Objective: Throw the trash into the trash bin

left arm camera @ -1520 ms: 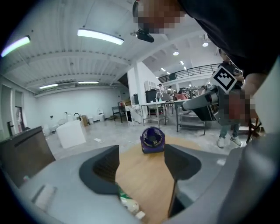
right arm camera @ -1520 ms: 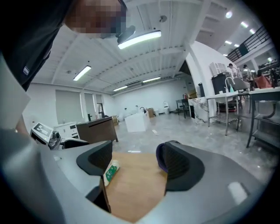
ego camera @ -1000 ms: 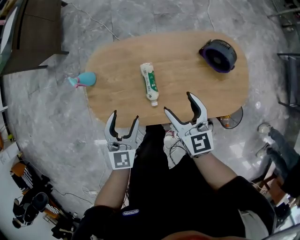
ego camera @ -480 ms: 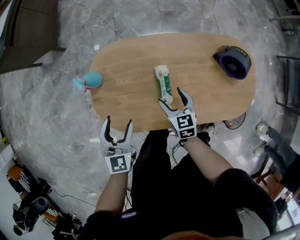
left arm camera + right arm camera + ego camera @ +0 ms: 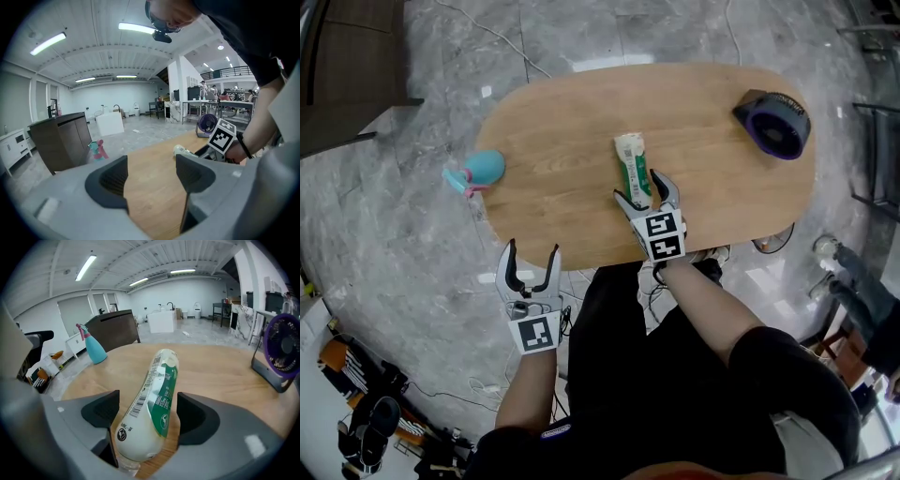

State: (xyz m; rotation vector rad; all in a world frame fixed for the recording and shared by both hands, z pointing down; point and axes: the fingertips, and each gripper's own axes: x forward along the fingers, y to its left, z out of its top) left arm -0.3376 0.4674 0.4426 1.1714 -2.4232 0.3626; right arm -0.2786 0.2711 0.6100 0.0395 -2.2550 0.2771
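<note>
The right tool (image 5: 640,192) is low over the bench (image 5: 553,131), jaws moderately apart and set to either side of the near end of the tube (image 5: 630,161). In the right gripper view the tube's left flank lies against or just beside the left pad, while a strip of bare wood shows between its other flank and the right pad. The jaws have not closed on it.

The tube lies flat on the wood near the middle of the bench, closer to the person's edge. It is a soft, plump tube, white over most of its body, with a green printed panel down its right side. A barcode runs along the white side and a small round emblem sits near the close end.

Its long axis runs away from the person, across the bench's short width and nearly in line with the right tool. The close end is rounded, with what looks like a small clear cap, and sits deep between the jaws. The other end points to the far side and leans slightly left.

The left tool (image 5: 530,258) is held off the bench's near edge, over the grey floor (image 5: 384,244). Its jaws are wide apart with nothing between them.

A purple fan (image 5: 776,124) stands at the bench's right end, well apart from the tube. A teal spray bottle (image 5: 478,171) with a pink trigger stands on the floor just beside the left end.
</note>
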